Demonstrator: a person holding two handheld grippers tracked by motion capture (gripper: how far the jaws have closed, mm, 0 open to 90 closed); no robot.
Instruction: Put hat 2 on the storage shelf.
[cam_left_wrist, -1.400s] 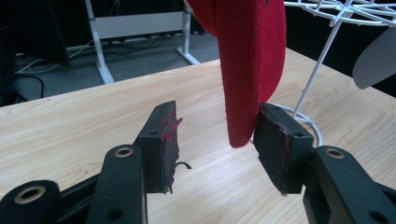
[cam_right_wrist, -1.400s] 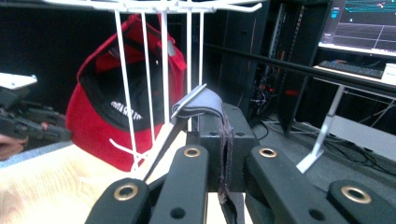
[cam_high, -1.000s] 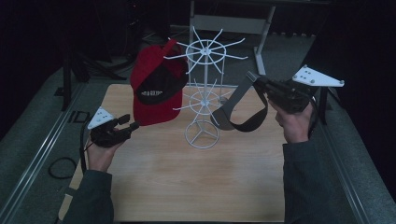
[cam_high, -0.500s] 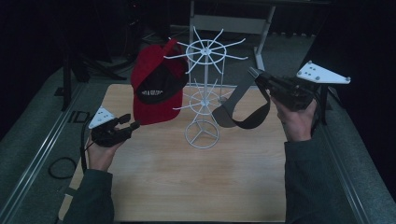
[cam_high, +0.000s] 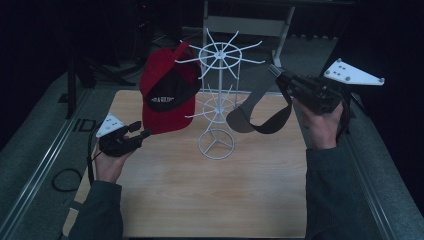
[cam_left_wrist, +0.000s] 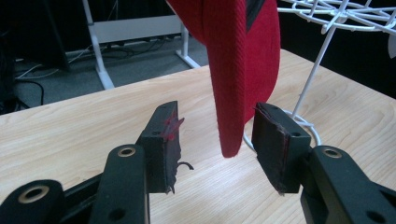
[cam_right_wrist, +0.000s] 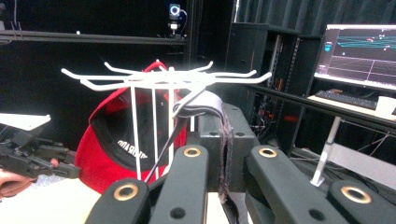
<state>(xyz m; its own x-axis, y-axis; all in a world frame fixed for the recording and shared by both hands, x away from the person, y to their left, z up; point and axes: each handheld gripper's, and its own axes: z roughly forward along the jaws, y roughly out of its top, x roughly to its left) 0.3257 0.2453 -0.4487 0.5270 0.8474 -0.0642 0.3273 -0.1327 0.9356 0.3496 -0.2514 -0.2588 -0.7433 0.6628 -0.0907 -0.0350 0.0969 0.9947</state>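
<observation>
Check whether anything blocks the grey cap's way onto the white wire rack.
Nothing visible does. The right claw is shut on the grey cap and holds it beside the rack, by open hooks on its right side. The red cap hangs on the opposite side.

table (cam_high: 165, 200) — light wood | on it — white wire rack (cam_high: 216, 146)

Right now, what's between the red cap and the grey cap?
In the high view, the white wire rack stands between the red cap and the grey cap.

1 overhead, 2 close gripper views
</observation>
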